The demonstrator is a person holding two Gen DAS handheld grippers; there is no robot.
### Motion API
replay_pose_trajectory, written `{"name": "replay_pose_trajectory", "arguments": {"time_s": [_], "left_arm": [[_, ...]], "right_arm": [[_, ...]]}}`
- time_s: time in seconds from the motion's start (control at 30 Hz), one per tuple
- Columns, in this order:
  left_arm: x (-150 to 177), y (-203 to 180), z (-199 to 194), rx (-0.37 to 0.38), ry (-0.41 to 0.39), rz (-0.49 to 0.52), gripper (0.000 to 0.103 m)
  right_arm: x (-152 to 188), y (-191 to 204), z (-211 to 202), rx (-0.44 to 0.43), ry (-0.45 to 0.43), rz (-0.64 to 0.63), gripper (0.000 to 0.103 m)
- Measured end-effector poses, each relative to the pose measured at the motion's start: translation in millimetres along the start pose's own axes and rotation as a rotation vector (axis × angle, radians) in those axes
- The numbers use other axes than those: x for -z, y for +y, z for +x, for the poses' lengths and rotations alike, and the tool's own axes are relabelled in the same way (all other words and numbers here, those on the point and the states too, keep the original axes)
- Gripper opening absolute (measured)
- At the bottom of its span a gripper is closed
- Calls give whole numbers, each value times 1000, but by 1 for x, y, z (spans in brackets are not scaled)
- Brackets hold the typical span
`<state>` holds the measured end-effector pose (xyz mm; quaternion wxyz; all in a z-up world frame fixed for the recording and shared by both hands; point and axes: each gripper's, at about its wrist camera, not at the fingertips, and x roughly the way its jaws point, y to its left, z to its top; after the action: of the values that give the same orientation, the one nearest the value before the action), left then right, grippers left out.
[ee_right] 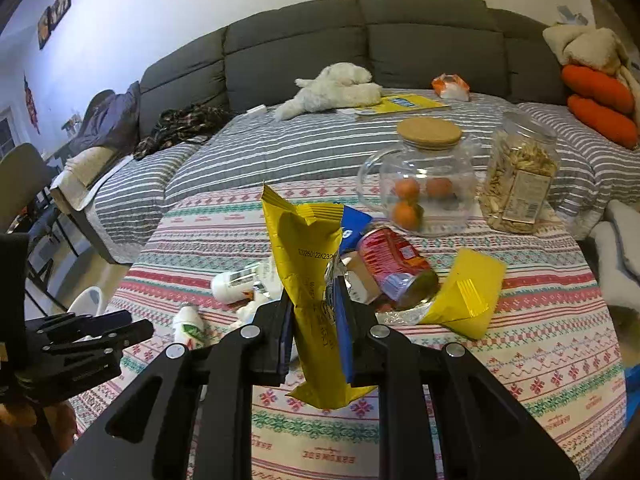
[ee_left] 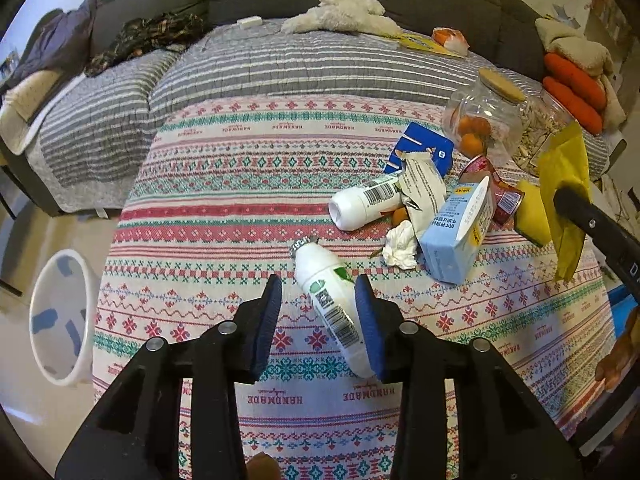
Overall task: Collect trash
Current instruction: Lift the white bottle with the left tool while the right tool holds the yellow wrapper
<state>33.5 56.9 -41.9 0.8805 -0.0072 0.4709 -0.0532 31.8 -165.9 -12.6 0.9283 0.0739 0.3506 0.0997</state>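
We are early in the collecting, by our reading. Our right gripper (ee_right: 313, 344) has its jaws closed tight on a yellow wrapper (ee_right: 310, 280), which stands up between the pads and hangs clear of the patterned tablecloth (ee_right: 520, 344). Our left gripper (ee_left: 318, 320) is partly open around a small white bottle (ee_left: 330, 304) that lies on the cloth: the bottle rests against the right-hand pad, while a clear gap shows between it and the left-hand pad, so we judge it not yet gripped.

Nothing that we can see has gone into the white bin (ee_left: 60, 316), which sits on the floor well off to the left of the left jaws; its inside shows only blue patches.

Most of the work is left. Ahead and to the right of the left jaws lies the heap: a second white bottle (ee_left: 366, 204), a crumpled tissue (ee_left: 400, 246), a light blue carton (ee_left: 456, 232), a silver-grey wrapper (ee_left: 424, 192) and a blue packet (ee_left: 424, 148). Just beyond the right jaws lie a red can (ee_right: 394, 268) and another yellow wrapper (ee_right: 466, 296).

The glass jar (ee_right: 420, 184) with oranges and the jar of seeds (ee_right: 520, 184) stand beyond the heap; we judge these are not trash.
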Motion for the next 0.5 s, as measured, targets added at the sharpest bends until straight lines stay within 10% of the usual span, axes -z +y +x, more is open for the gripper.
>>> {"name": "replay_pose_trajectory", "arguments": {"time_s": [0.5], "left_arm": [[-2,41,23,105,147,-182,38]], "right_arm": [[1,11,10,-22,16,-5,19]]}}
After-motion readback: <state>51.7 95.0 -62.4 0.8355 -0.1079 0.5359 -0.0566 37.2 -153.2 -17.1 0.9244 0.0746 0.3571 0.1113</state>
